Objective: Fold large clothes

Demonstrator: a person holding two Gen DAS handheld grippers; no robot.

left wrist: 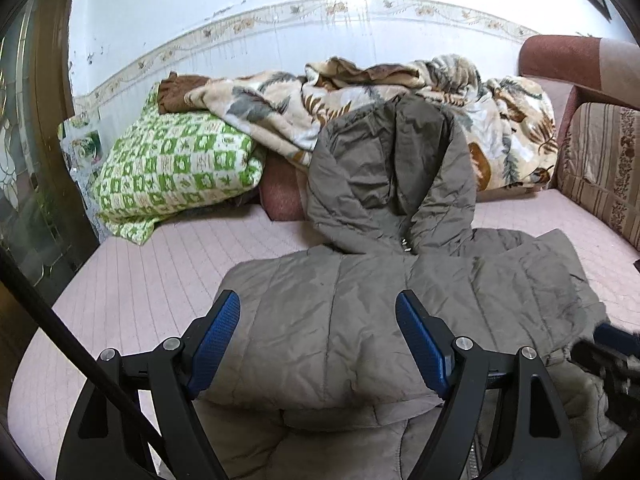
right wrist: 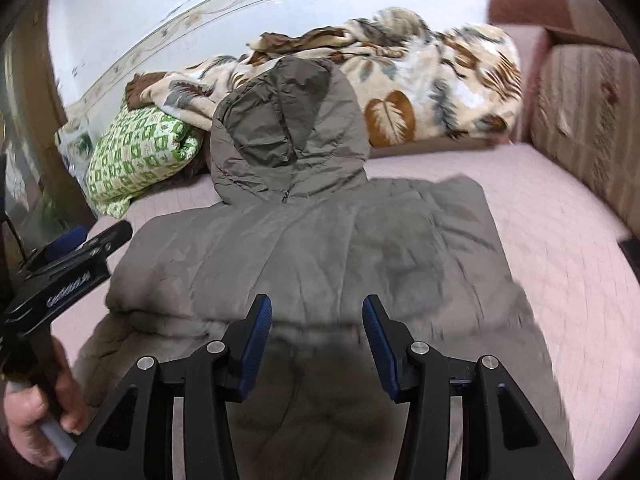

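While both hover over jacket [right wrist: 320,248] | left tongs [left wrist: 318,320] wide apart, empty | right tongs [right wrist: 317,322] parted, empty

Your left gripper [left wrist: 318,316] and right gripper [right wrist: 317,318] showing black frames, blue ribbed pads [left wrist: 420,344], silver screws, your bare-skinned left hand [right wrist: 28,420] showing.

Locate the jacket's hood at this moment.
In both views the hood lies beyond the folded grey jacket on the pink bed, between the green checked pillow and leaf-print blanket.
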